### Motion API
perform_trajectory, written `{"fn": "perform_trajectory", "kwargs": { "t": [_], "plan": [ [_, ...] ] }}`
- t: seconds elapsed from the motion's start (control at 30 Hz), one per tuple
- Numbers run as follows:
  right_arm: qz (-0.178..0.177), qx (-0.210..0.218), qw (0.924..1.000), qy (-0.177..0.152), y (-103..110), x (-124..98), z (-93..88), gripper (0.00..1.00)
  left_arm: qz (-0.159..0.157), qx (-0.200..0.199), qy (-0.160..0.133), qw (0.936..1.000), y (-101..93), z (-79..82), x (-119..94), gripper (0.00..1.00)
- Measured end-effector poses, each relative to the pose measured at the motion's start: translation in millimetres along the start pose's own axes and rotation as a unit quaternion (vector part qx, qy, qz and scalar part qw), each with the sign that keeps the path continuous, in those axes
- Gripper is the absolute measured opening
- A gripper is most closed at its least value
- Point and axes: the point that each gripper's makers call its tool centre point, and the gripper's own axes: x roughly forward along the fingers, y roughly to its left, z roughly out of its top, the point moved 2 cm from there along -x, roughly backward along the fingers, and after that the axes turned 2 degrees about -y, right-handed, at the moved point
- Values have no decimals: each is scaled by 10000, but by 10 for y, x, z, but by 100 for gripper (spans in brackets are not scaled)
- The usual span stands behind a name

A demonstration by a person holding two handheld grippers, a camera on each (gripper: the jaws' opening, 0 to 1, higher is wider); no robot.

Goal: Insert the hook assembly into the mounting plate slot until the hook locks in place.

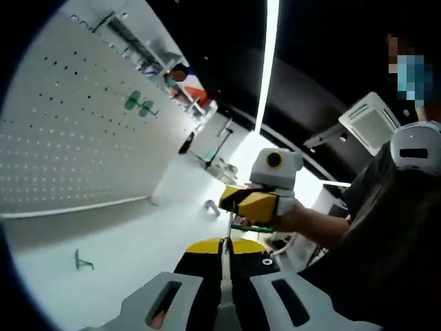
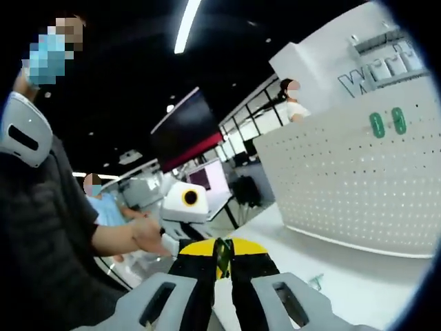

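Observation:
A white pegboard mounting plate [image 1: 76, 138] [image 2: 344, 193] stands at the back of the white table [image 1: 138, 241]. Two green hooks [image 1: 141, 103] [image 2: 386, 123] are mounted high on it. My right gripper [image 2: 222, 261] is shut on a green hook assembly [image 2: 222, 254], held in the air away from the board. From the left gripper view, that gripper [image 1: 249, 222] comes in from the right with the green hook [image 1: 253, 228] at its tip. My left gripper [image 1: 226, 256] has its jaws together, a thin dark sliver between the tips. Another green hook [image 1: 83, 261] [image 2: 315, 281] lies loose on the table.
A small grey part [image 1: 211, 207] lies further along the table. The person's bare arm [image 2: 114, 238] and dark sleeve [image 1: 386, 227] are close by. Other people stand beyond the table [image 2: 295, 103], among shelving and desks.

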Motion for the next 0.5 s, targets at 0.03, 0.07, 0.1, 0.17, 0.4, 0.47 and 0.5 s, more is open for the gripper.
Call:
{"fn": "perform_trajectory", "kwargs": {
  "t": [0.03, 0.07, 0.1, 0.17, 0.4, 0.47, 0.5],
  "plan": [
    [-66, 12, 10000, 5, -23, 5, 2, 6, 20, -2, -15, 10000, 5, 4, 7, 2],
    [-85, -1, 10000, 3, -32, 6, 5, 6, 27, 5, -30, 10000, 3, 7, 18, 2],
    [-125, -3, 9999, -13, -47, 6, 16, 6, 56, 29, -64, 10000, 10, 18, 25, 2],
    [-169, 13, 9999, -11, -57, 3, 24, 7, 108, 15, -91, 9999, 27, 30, 32, 1],
    [-382, -33, 9993, -6, -120, -28, 43, 9, 338, 212, -173, 9991, 77, 103, 40, 1],
    [-513, -112, 9986, -35, -149, -51, 65, 12, 491, 237, -202, 9983, 133, 129, 18, 1],
    [-665, -212, 9975, -81, -191, -78, 92, 15, 680, 274, -222, 9971, 199, 150, -8, 1]
  ]
}}
